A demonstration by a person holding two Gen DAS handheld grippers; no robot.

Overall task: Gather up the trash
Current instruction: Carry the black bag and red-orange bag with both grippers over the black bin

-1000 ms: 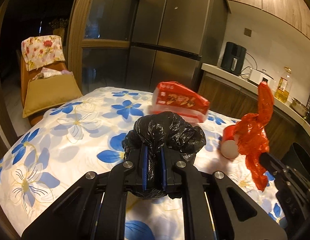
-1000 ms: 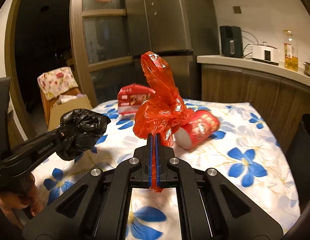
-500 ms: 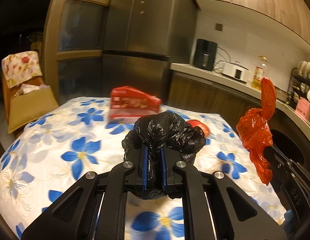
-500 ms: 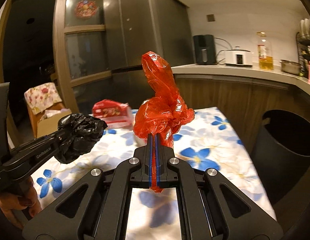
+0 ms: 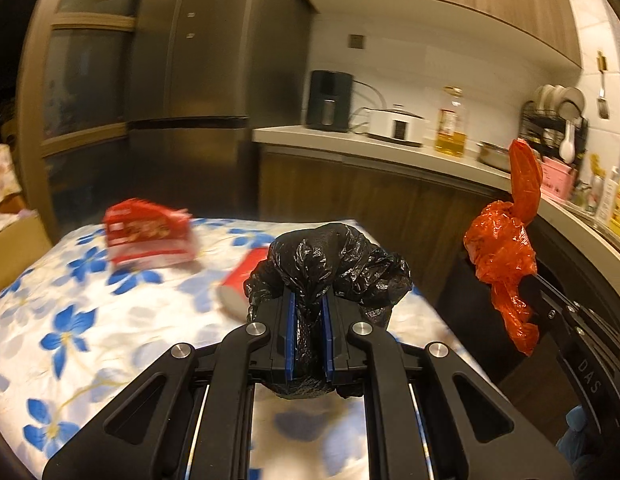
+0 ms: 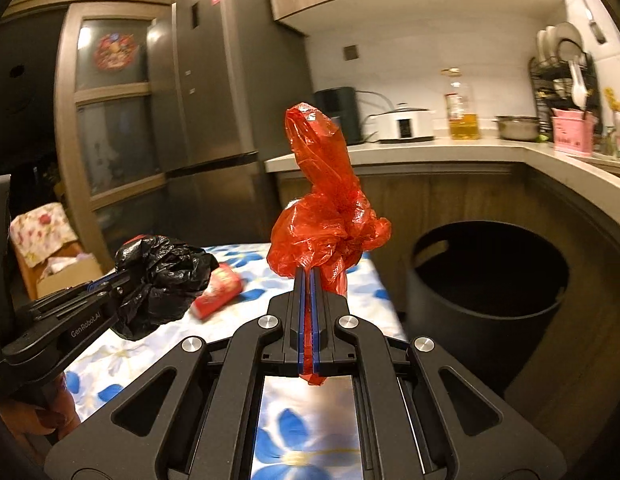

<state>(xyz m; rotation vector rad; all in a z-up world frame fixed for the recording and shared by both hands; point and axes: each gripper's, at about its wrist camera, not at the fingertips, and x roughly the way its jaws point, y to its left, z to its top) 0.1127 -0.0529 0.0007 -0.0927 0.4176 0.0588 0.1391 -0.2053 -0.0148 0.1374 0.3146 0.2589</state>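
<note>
Above the floral-clothed table, a black bag wad is clamped in the left hand-held gripper and a red bag wad in the right hand-held gripper. Transport step judged underway; next, both wads are to be carried over the dark bin at 3 o'clock and released.

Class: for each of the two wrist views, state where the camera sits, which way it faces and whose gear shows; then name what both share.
Left wrist: behind the left claw gripping the black bag; faces table and counter; right claw at right.
Right wrist: behind the right claw gripping the red bag; faces the black bin; left claw at left.
Shared: both bags, table, red cup.
</note>
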